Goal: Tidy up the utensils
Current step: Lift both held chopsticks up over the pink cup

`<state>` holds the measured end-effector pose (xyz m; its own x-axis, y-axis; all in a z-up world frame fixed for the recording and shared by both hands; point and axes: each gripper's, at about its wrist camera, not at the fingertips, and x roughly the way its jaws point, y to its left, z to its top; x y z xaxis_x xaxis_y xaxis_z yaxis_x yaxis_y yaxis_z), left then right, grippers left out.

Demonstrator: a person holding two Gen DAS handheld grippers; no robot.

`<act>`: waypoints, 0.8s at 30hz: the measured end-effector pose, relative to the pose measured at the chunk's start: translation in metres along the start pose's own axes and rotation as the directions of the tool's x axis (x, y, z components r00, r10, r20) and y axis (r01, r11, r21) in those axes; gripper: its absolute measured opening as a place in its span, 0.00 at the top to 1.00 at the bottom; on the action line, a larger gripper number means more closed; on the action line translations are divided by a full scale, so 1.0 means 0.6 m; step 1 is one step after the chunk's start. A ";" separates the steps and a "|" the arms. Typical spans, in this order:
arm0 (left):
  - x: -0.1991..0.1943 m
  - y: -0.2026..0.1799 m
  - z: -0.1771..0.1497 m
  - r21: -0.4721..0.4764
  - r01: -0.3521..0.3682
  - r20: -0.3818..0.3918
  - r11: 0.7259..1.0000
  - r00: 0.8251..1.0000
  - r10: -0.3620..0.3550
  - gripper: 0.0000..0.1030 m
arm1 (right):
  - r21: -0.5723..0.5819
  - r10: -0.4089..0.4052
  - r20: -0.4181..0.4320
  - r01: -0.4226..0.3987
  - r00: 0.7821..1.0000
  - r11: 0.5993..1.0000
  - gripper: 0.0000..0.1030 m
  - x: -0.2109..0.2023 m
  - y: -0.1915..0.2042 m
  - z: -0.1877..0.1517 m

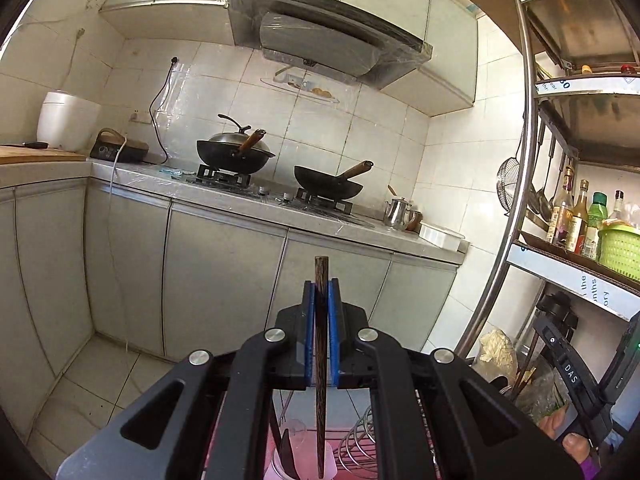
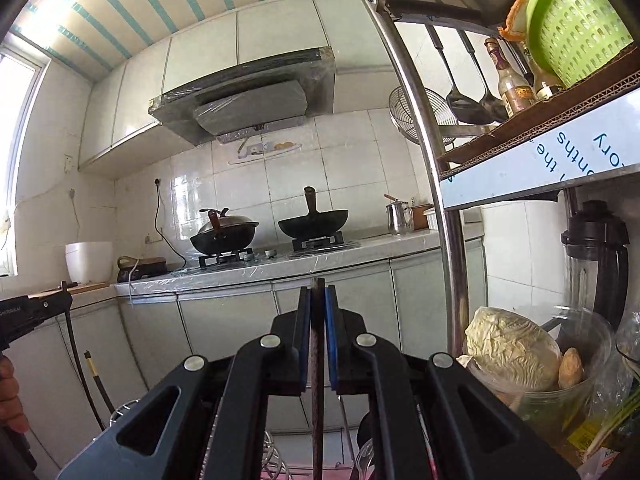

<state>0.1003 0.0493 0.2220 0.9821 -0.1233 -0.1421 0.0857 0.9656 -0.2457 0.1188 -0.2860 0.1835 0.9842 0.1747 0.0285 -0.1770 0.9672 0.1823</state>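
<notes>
My left gripper (image 1: 321, 286) is shut on a dark wooden chopstick (image 1: 321, 360) held upright; its lower end hangs over a pale pink cup (image 1: 298, 456) in a pink dish rack (image 1: 356, 454). My right gripper (image 2: 318, 294) is shut on another dark chopstick (image 2: 317, 392), also upright, its lower end reaching down toward the rack's wire loops (image 2: 276, 460). The right gripper's body shows at the right edge of the left wrist view (image 1: 576, 376), and the left gripper's body at the left edge of the right wrist view (image 2: 32, 312).
Ahead is a counter (image 1: 280, 208) with two black woks (image 1: 236, 154) (image 1: 328, 184) on a stove, a steel kettle (image 1: 398, 213), a white rice cooker (image 1: 66, 120). A metal shelf rack (image 1: 528, 152) stands right with bottles, ladles, a green basket (image 1: 618, 246), a cabbage (image 2: 512, 346).
</notes>
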 end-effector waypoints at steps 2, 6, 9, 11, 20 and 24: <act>0.011 0.004 -0.010 -0.001 0.001 0.002 1.000 1.000 -0.001 0.95 | -0.007 0.001 -0.010 -0.002 1.000 1.000 0.94 0.010 0.001 -0.008; 0.026 0.008 -0.036 0.015 -0.005 -0.027 1.000 1.000 0.005 0.95 | 0.007 0.006 -0.036 -0.006 0.999 1.000 0.94 0.015 -0.003 -0.029; 0.028 0.012 -0.057 0.011 0.001 -0.045 1.000 0.999 0.000 0.95 | -0.010 0.005 -0.047 -0.005 0.999 1.000 0.94 0.002 0.000 -0.045; 0.027 0.014 -0.072 0.014 0.008 -0.062 1.000 0.998 -0.007 0.95 | -0.017 0.007 -0.065 -0.008 0.998 1.000 0.94 -0.005 0.003 -0.054; 0.003 0.019 -0.120 -0.002 0.023 -0.107 1.000 0.994 -0.023 0.95 | 0.036 -0.005 -0.167 0.012 0.986 0.999 0.94 -0.051 -0.008 -0.100; -0.005 0.011 -0.140 0.023 0.015 -0.122 1.000 0.992 -0.012 0.95 | 0.060 -0.016 -0.221 0.030 0.975 0.998 0.94 -0.062 -0.017 -0.125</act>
<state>0.0837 0.0366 0.1401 0.9531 -0.1623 -0.2555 0.1043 0.9685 -0.2261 0.0834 -0.2888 0.1067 0.9617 0.1953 -0.1923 -0.1463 0.9591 0.2422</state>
